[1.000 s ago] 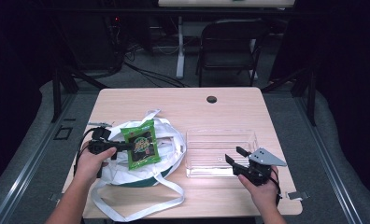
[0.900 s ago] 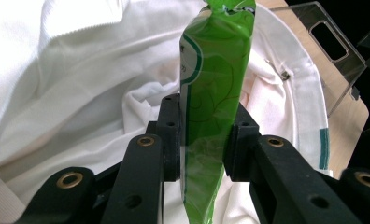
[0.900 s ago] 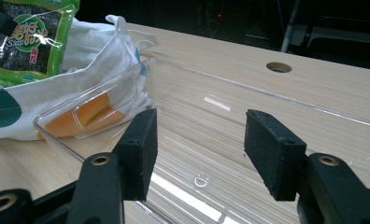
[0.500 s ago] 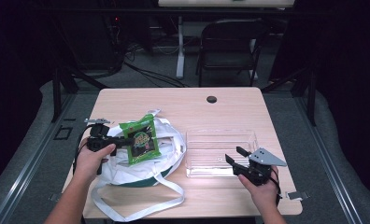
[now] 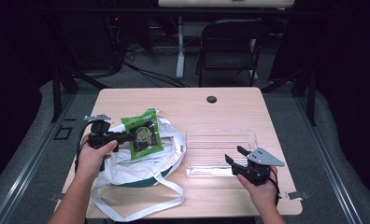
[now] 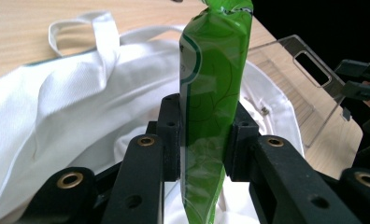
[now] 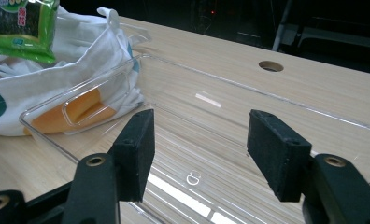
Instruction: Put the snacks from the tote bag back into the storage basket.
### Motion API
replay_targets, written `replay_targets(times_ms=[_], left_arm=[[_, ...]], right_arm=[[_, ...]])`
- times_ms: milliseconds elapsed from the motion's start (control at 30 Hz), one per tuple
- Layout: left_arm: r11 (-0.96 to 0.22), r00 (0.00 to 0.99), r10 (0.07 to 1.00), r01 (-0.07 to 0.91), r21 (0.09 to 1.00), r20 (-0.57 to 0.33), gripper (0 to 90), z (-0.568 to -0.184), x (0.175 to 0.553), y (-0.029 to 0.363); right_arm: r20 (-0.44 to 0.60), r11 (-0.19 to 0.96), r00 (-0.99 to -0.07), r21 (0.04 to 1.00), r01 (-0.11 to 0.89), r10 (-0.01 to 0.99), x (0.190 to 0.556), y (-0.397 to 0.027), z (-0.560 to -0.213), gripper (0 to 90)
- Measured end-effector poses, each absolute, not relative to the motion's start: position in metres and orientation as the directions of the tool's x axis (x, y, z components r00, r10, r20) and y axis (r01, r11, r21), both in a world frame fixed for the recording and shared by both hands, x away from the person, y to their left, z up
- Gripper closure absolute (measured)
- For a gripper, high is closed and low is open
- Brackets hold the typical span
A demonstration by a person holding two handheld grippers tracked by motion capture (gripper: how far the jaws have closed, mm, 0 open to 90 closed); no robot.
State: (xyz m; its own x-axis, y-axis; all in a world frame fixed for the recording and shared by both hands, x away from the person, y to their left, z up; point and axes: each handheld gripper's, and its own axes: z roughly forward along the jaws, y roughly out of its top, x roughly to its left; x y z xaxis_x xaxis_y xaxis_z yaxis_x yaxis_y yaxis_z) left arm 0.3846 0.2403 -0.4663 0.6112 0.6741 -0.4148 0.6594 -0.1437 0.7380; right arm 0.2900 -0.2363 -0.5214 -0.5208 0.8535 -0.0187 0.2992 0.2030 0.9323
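Seaweed snack packet (image 6: 211,93), green and glossy, sits pinched edge-on between the pads of the left gripper (image 6: 204,135), whose jaws press against its lower body so that the packet stands upright with its sealed top edge uppermost; the grip low on the pouch appears chosen to keep the printed face clear and the packet from folding. In the high view the same packet (image 5: 143,133) hangs over the white tote bag (image 5: 141,163), lifted free of the cloth, which suggests it is being carried out of the bag and toward the container beside it. The bag lies slumped and open on the wooden table (image 5: 211,112), its long straps trailing toward the near edge, and a green and an orange patch show on its fabric in the right gripper view. The right gripper (image 7: 199,144) holds nothing: its jaws have just been opening and stand spread with nothing between them, poised at the near rim of the clear plastic bin (image 7: 267,116), probably to steady it for a drop. The bin is empty and lies just right of the bag, touching or nearly touching the cloth. Farther off, a round cable hole (image 5: 211,99) marks the tabletop, and a folding chair (image 5: 230,51) stands behind it.
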Motion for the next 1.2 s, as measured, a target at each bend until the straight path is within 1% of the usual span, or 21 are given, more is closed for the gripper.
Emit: replay_targets(times_ms=[300,400,600,733,867,1200], left_arm=[[-0.155,0.647,0.661,0.614,0.774,-0.380,72.5,-0.459,0.389,0.225],[-0.167,0.659,0.655,0.604,0.780,-0.370,72.5,-0.456,0.390,0.220],[-0.159,0.675,0.639,0.585,0.795,-0.368,72.5,-0.448,0.393,0.210],[-0.174,0.693,0.627,0.571,0.802,-0.357,72.5,-0.443,0.395,0.202],[-0.173,0.704,0.613,0.562,0.809,-0.358,72.5,-0.440,0.396,0.194],[-0.180,0.738,0.583,0.525,0.832,-0.340,72.5,-0.437,0.393,0.187]], right_arm=[[-0.025,0.227,-0.547,0.925,0.305,0.837,0.290,-0.230,-0.514,38.8],[-0.027,0.240,-0.554,0.918,0.316,0.832,0.291,-0.230,-0.513,41.8],[-0.029,0.266,-0.570,0.903,0.338,0.821,0.296,-0.229,-0.512,42.5],[-0.035,0.286,-0.583,0.894,0.345,0.812,0.299,-0.227,-0.507,45.5],[-0.073,0.350,-0.606,0.867,0.353,0.792,0.302,-0.227,-0.501,47.4],[-0.126,0.456,-0.659,0.815,0.357,0.741,0.314,-0.222,-0.481,51.8]])
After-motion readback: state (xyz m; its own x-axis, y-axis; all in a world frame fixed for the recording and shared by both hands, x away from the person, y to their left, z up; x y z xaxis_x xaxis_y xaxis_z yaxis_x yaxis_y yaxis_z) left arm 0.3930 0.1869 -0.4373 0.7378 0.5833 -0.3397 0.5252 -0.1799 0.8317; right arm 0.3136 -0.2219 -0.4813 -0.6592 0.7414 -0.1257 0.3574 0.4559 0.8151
